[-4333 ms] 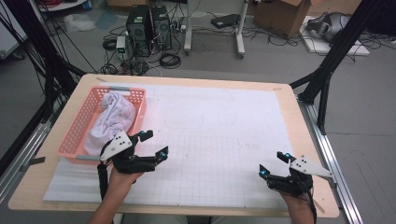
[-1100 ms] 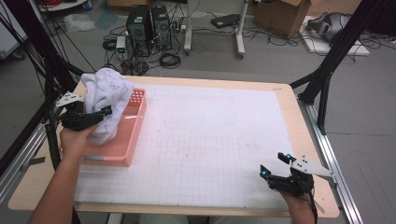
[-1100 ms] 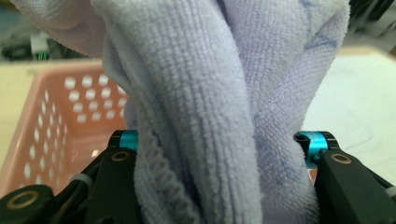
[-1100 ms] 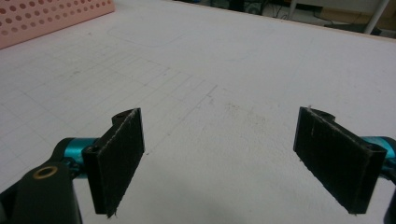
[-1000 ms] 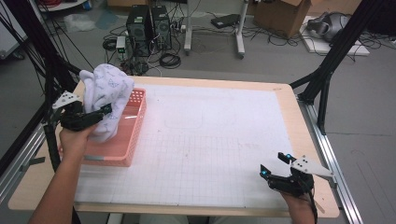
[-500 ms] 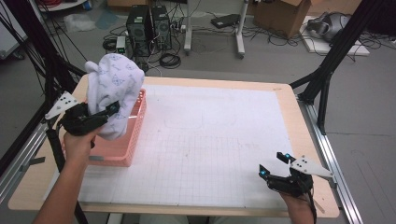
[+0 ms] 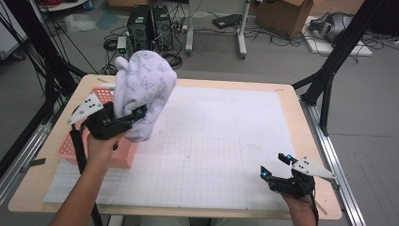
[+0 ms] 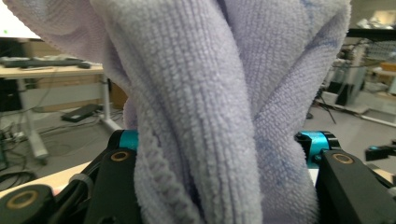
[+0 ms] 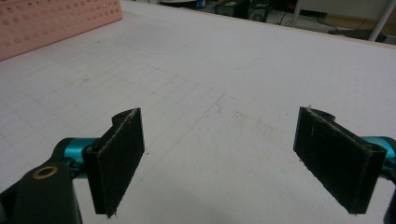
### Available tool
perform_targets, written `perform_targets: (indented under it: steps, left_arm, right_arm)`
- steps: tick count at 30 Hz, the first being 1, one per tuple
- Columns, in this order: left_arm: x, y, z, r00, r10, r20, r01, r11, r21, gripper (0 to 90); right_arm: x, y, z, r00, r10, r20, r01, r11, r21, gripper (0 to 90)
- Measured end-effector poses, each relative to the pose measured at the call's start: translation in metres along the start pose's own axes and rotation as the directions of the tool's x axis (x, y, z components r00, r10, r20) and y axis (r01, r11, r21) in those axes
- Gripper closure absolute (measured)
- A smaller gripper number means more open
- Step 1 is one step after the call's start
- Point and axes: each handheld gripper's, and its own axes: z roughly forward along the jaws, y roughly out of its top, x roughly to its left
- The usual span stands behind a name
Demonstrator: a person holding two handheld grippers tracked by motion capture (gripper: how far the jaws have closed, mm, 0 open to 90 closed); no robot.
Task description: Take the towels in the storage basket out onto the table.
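grey workshop floor beyond the counter (image 7: 301,108), strewn with cables, 2 computer towers (image 7: 148,19) and a cardboard box (image 7: 289,14). wooden counter covered by a white gridded mat (image 7: 211,141). pink perforated basket (image 7: 101,150) at the mat's left edge; also seen as a pink wall (image 9: 56,23) at the top left of the right gripper view.

left gripper (image 7: 134,115) raised above the basket's right side, at the counter's left. jaws clenched on a pale lilac towel (image 7: 143,89), patterned with small marks. towel bunched, standing up above the jaws in a rounded mass, a shorter fold hanging below them over the basket's right rim. clear of the counter, off the mat. left gripper view: same towel (image 8: 210,107) pinched between the 2 black jaws (image 8: 219,186), terry loops in thick vertical folds, teal fittings at both sides of the bundle.

right gripper (image 7: 277,167) low at the counter's near right corner, held by a hand (image 7: 301,207), grey 3-cornered plate on top. well apart from towel and basket. right gripper view (image 9: 219,163): jaws released, spread wide, 2 black pads with bare mat between them, nothing grasped.
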Motion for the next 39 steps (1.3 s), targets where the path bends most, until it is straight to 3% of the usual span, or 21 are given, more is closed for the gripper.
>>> perform_targets:
  steps: [6,10,14,21,26,31,37,39]
  left_arm:
    - [-0.025,-0.008,0.023,0.9977,0.011,0.067,-0.013,0.9995,0.030,49.4]
    - [-0.041,-0.022,0.039,0.9949,0.018,0.099,-0.026,0.9967,0.077,49.1]
    - [-0.053,-0.038,0.057,0.9917,-0.001,0.129,-0.014,0.9932,0.116,48.9]
    - [-0.068,-0.063,0.088,0.9862,-0.027,0.163,-0.004,0.9816,0.191,48.9]
    - [-0.078,-0.077,0.104,0.9848,-0.040,0.169,-0.005,0.9671,0.255,48.5]
    - [-0.087,-0.095,0.121,0.9851,-0.066,0.159,0.010,0.9447,0.328,47.8]
    - [-0.091,-0.124,0.142,0.9889,-0.095,0.115,0.031,0.8842,0.466,46.3]
    - [-0.092,-0.130,0.145,0.9888,-0.108,0.104,0.043,0.8699,0.491,42.8]
  right_arm:
    - [0.000,0.000,0.000,1.0000,-0.001,-0.002,0.001,1.000,0.003,15.0]
    - [0.000,0.000,-0.001,1.0000,-0.002,-0.001,0.002,1.000,0.004,15.0]
    - [0.000,0.000,0.000,1.0000,-0.007,0.000,0.007,1.000,0.008,15.0]
    - [-0.001,-0.001,0.001,1.0000,0.000,-0.003,0.001,1.000,0.016,15.0]
    - [-0.002,-0.001,0.000,1.0000,-0.003,-0.003,0.003,1.000,0.015,15.0]
    - [-0.002,-0.002,0.001,1.0000,0.000,-0.001,0.000,1.000,0.018,15.0]
    - [0.000,-0.002,0.003,1.0000,-0.006,-0.004,0.006,1.000,0.027,15.0]
    - [0.000,-0.002,0.003,1.0000,-0.001,-0.005,0.002,1.000,0.029,15.0]
